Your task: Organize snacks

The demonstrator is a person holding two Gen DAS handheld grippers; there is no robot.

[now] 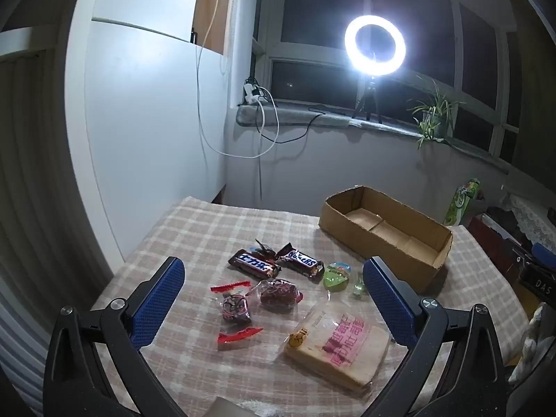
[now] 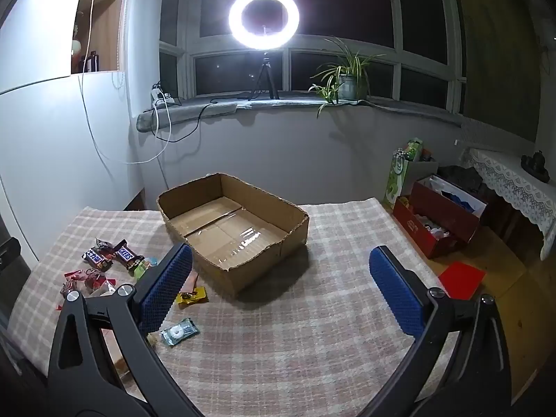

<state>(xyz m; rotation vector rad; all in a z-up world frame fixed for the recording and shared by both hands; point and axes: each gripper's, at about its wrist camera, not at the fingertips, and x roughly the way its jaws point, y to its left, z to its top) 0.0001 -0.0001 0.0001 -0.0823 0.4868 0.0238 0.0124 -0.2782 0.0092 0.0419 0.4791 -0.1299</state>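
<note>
**Snack Sorting Station: Clearances and Tong Positions**

On the counter (image 2: 312, 312), a plaid cloth covers the whole working surface. The cardboard box (image 2: 194, 222) sits toward the far edge with its top open and its floor bare. The near right part of the cloth, in front of and beside the box, is free of objects. The left edge of the counter runs close to a white wall; the right edge drops to a floor holding a red carton (image 2: 441, 222).

The snacks lie in a loose group left of the box:
- Two Snickers bars (image 1: 278, 262), side by side and touching, nearest the far edge of the group.
- Two clear-wrapped dark red sweets (image 1: 259, 300) just in front of the bars.
- A bagged bread slice (image 1: 337, 351) near the front edge.
- A green jelly cup (image 1: 335, 276) between the bars and the box.
- A yellow packet (image 2: 191, 295) touching the box's near corner, and a small clear packet (image 2: 179, 330) in front of it.

The left tongs (image 1: 274, 302) hover above the snack group, angled downward, jaws spread to full width and gripping nothing. The right tongs (image 2: 278, 293) hover over the bare cloth in front of the box, angled downward likewise, jaws fully spread and unloaded.
</note>
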